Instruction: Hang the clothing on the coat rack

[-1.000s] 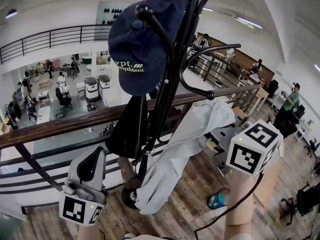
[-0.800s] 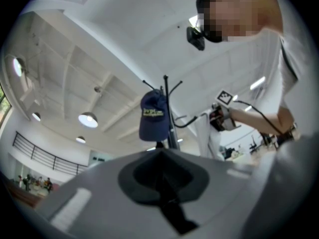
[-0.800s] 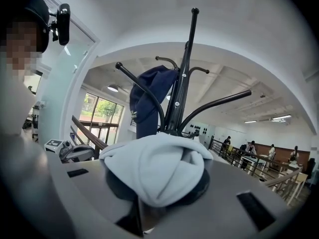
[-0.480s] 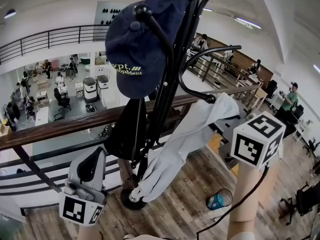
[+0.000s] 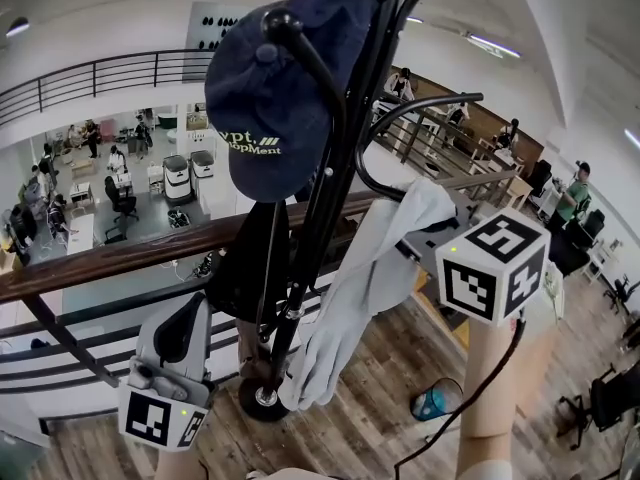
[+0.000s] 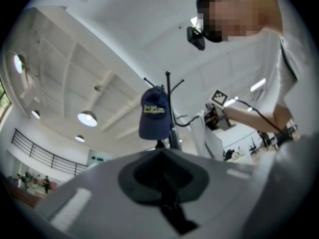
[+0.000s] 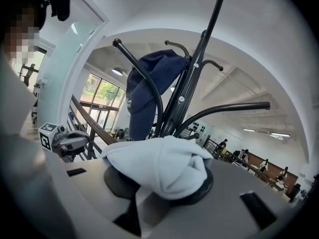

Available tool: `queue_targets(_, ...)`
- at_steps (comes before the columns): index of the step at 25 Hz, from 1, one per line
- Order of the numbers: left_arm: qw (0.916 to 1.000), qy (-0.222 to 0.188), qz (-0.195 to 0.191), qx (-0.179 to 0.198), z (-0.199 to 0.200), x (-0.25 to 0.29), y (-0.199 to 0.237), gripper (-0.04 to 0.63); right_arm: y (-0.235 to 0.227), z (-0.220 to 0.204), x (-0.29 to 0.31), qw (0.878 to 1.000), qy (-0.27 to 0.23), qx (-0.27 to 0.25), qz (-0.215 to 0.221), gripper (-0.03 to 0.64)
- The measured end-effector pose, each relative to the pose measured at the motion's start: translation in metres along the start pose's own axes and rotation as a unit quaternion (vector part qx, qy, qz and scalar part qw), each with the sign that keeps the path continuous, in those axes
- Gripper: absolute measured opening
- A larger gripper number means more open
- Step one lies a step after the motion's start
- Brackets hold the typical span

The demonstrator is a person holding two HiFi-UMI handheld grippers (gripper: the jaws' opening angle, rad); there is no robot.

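Observation:
A black coat rack (image 5: 340,168) rises through the middle of the head view. A navy cap (image 5: 275,98) hangs on one of its upper hooks. A pale grey garment (image 5: 365,278) hangs in a long fold beside the pole, its top end right by the ball tip of a lower curved hook (image 5: 415,196). My right gripper (image 5: 428,246) has the garment's top bunched between its pads, and its jaws are opening. In the right gripper view the garment (image 7: 162,163) lies heaped over the right gripper (image 7: 159,185). My left gripper (image 5: 188,318) stays low at the left, shut and holding nothing.
A dark garment (image 5: 250,258) hangs on the rack behind the pole. A wooden handrail (image 5: 120,253) with black bars runs across behind the rack. The rack's round base (image 5: 262,398) stands on the wood floor, with a teal bin (image 5: 437,400) to its right.
My right gripper has shifted left, closer to the rack. The pale garment's top has risen to the lower hook's tip, and its hanging end has swung in toward the pole. The left gripper has not moved.

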State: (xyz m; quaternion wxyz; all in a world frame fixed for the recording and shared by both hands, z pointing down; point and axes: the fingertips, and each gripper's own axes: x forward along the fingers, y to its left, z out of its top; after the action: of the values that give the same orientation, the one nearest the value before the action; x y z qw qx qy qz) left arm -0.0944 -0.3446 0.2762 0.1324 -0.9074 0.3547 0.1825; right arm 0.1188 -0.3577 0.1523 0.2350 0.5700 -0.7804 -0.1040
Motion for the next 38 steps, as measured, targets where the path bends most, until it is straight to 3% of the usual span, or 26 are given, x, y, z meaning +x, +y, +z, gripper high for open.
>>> queue_targets(7, 1.0000, 0.004, 0.008, 0.001, -0.002, -0.004, 0.007, 0.006, 0.015, -0.021, 0.021, 1.000, 0.017, 0.012, 0.022, 0.130)
queue_targets(15, 0.9999, 0.008, 0.009, -0.001, -0.006, -0.003, 0.007, 0.006, 0.022, -0.039, 0.025, 0.998, -0.005, 0.050, 0.030, 0.129)
queue_targets(26, 0.9995, 0.026, -0.015, -0.004, -0.012, -0.006, -0.013, 0.006, 0.026, -0.062, 0.011, 0.995, -0.027, 0.092, 0.015, 0.135)
queue_targets(38, 0.9993, 0.035, -0.016, 0.005, -0.007, -0.014, -0.033, 0.006, 0.035, -0.085, -0.016, 0.991, -0.060, 0.123, -0.008, 0.150)
